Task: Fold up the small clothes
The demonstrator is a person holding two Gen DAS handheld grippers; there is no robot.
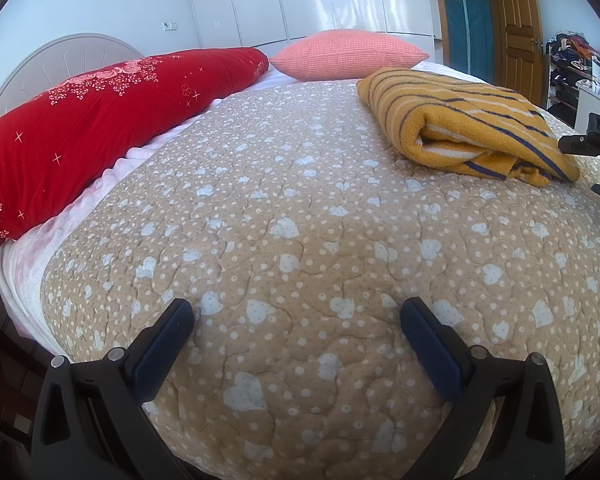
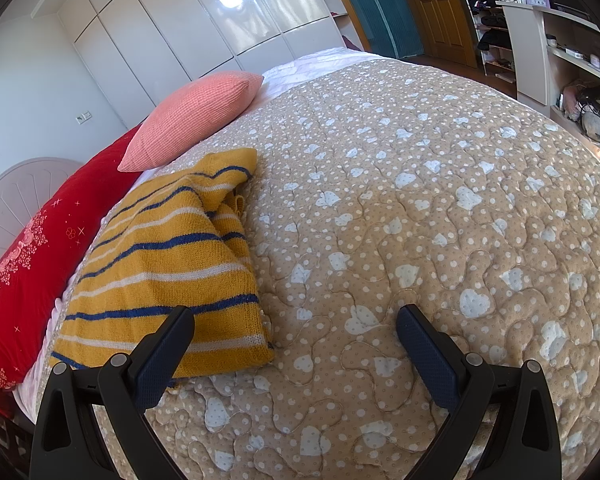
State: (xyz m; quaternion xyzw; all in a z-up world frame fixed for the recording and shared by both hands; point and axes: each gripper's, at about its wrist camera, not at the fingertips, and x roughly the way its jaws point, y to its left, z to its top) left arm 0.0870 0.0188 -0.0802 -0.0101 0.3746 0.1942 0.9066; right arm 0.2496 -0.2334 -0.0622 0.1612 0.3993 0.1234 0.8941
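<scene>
Mustard sweater (image 2: 160,276) with navy and white stripes, folded on quilt (image 2: 420,220); both grippers (image 1: 298,312) (image 2: 294,318) spread, empty.

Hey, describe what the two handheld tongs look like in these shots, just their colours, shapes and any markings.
The left tongs and right tongs look identical: black plastic frames with triangular cut-outs, small silver round pins at the joints, and two angled fingers faced with dark navy textured pads. At the right edge of the left wrist view, part of the right tongs shows white letters, "DA". No cables, hands or sleeves are visible.
</scene>
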